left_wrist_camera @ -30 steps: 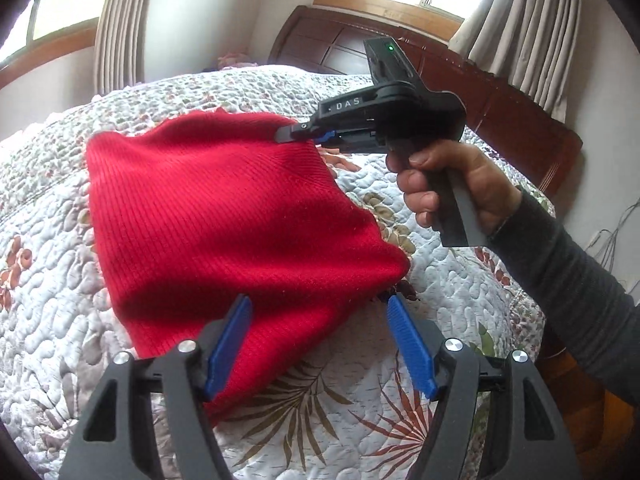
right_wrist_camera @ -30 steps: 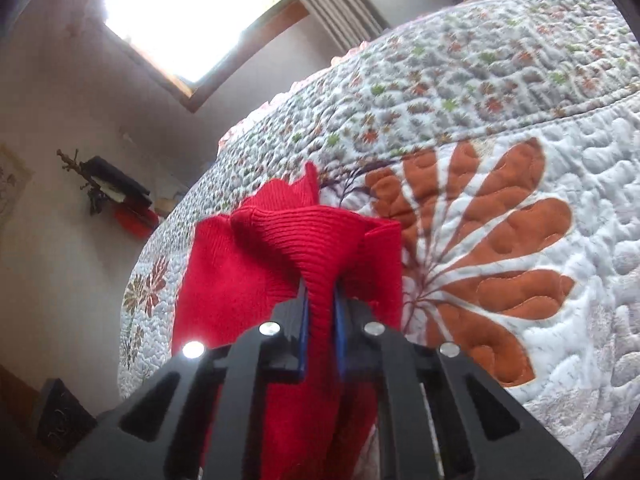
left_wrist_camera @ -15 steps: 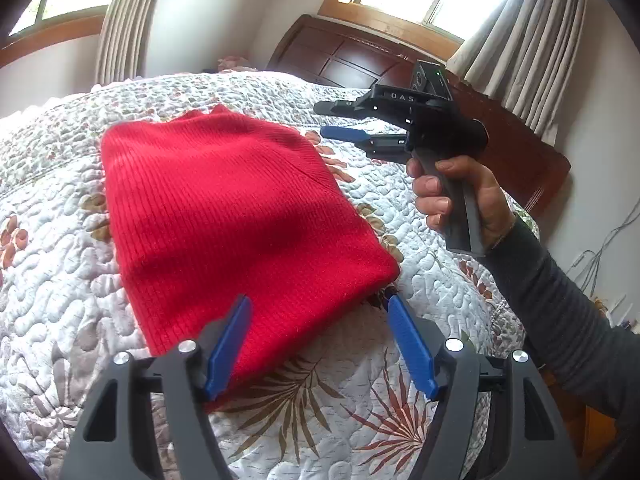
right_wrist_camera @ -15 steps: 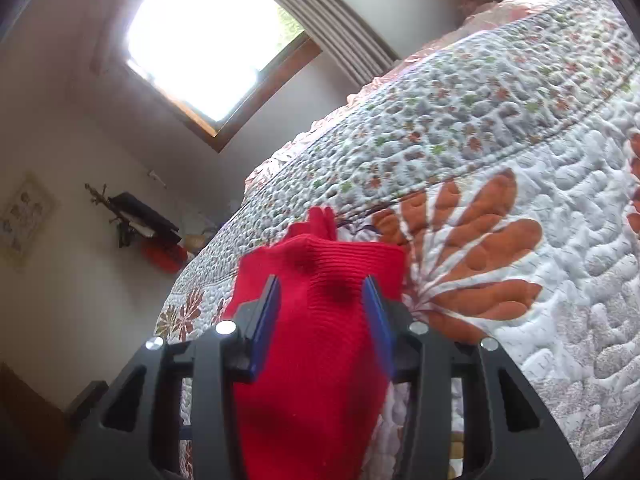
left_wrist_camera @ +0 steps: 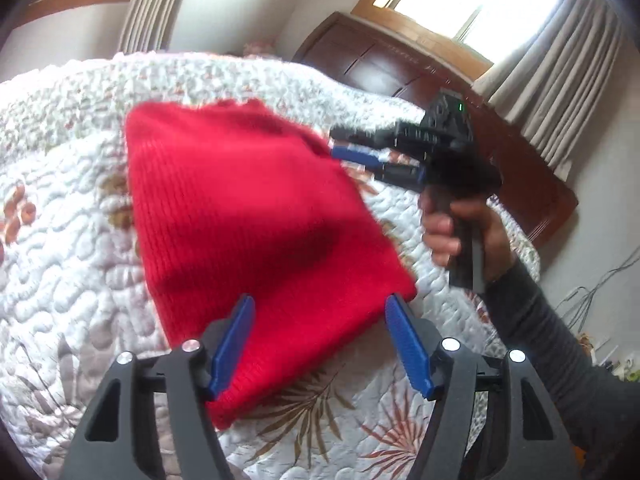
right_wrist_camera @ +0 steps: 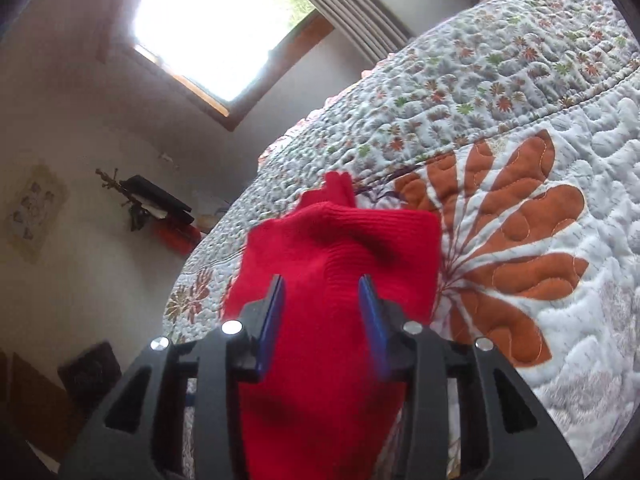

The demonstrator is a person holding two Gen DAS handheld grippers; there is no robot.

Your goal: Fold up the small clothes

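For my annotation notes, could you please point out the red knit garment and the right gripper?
red knit garment (left_wrist_camera: 248, 216): left wrist view, middle of the folded panel.
right gripper (left_wrist_camera: 354, 145): left wrist view, between its fingertips.

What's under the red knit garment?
The red knit garment lies folded on the quilted bedspread. Only quilt shows around its edges; anything beneath or inside the fold is covered.

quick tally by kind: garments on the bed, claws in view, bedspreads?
Red knit garment: 1
Claws: 2, left claw open, right claw open
Quilted floral bedspread: 1
Total: 4
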